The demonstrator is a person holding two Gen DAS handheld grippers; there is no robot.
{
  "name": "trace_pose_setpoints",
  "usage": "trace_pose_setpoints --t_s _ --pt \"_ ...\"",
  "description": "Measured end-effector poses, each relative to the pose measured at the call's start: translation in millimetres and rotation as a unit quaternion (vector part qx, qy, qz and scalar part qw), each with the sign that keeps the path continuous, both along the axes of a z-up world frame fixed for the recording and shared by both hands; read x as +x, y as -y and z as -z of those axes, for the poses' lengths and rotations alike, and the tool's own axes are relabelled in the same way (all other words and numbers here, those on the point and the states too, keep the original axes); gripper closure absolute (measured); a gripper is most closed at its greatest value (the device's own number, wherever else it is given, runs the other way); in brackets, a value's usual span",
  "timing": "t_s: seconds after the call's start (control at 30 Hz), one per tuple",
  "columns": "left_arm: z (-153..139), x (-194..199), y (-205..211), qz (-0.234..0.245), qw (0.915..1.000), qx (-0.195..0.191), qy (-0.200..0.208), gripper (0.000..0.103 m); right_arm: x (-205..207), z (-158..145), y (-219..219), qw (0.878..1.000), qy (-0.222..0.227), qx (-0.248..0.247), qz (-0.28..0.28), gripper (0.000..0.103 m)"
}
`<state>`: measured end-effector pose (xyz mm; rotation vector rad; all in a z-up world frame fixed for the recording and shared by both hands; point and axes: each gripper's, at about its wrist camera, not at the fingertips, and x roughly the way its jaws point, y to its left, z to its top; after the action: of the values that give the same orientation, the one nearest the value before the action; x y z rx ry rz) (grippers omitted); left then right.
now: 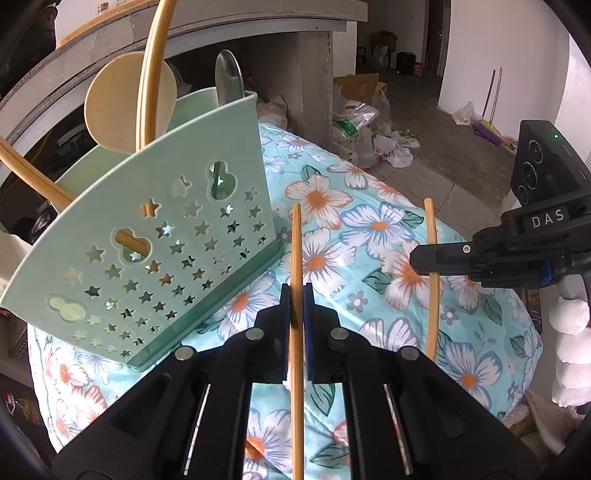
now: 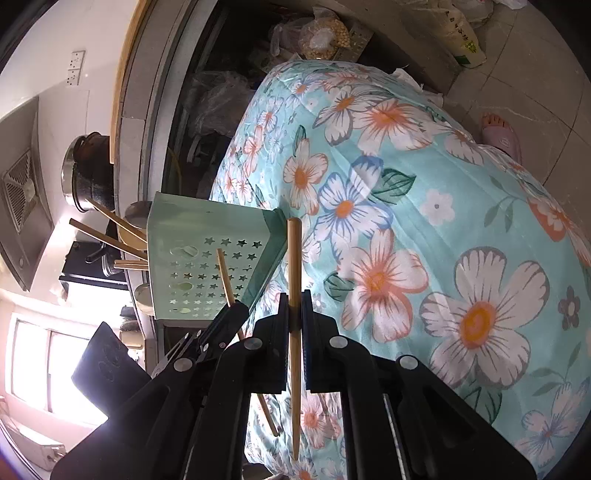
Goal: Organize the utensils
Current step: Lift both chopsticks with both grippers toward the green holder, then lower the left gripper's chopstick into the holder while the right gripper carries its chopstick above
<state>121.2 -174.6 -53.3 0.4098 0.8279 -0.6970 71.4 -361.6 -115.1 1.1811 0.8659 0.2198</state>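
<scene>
My left gripper point(image 1: 296, 295) is shut on a bamboo chopstick point(image 1: 296, 243) that runs between its pads, above the floral cloth. To its right, my right gripper point(image 1: 424, 258) is shut on a second chopstick point(image 1: 431, 229). The right wrist view shows that gripper point(image 2: 294, 302) clamped on its chopstick point(image 2: 294, 251), with the left gripper point(image 2: 232, 310) and its chopstick point(image 2: 224, 273) lower left. A mint green utensil holder point(image 1: 159, 236) with star holes stands left of both grippers. In it are a wooden spoon point(image 1: 122, 99), a metal spoon point(image 1: 229, 75) and several chopsticks point(image 1: 151, 74).
A blue floral cloth point(image 1: 369, 229) covers the rounded table. A grey counter point(image 1: 221, 26) with a dark shelf under it runs behind the holder. Bags and a cardboard box point(image 1: 360, 88) lie on the tiled floor beyond. A person's foot in a slipper point(image 2: 500, 133) stands beside the table.
</scene>
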Motion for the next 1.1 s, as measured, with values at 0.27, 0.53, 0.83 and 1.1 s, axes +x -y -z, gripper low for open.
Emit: trace_pose_setpoints --t_s 0.27,0.53,0.83,1.1 --pt "-19 0 -12 -0.005 0.9995 -0.03 0.0 0.097 -5 -19 -3 0.999 0.024 -0.03 -0.002 0.096" --pt "-100 10 -68 -0.036 0.9882 -0.147 0.028 0.097 -16 -49 -5 0.995 0.066 -0.075 -0.007 0.096" --pt "-194 16 -129 -0.079 0.9621 -0.241 0.1 0.097 -16 -56 -6 0.993 0.08 -0.082 -0.013 0.096" --pt "-241 19 -143 -0.089 0.9442 -0.272 0.163 0.097 -15 -54 -5 0.994 0.077 -0.081 -0.012 0.096"
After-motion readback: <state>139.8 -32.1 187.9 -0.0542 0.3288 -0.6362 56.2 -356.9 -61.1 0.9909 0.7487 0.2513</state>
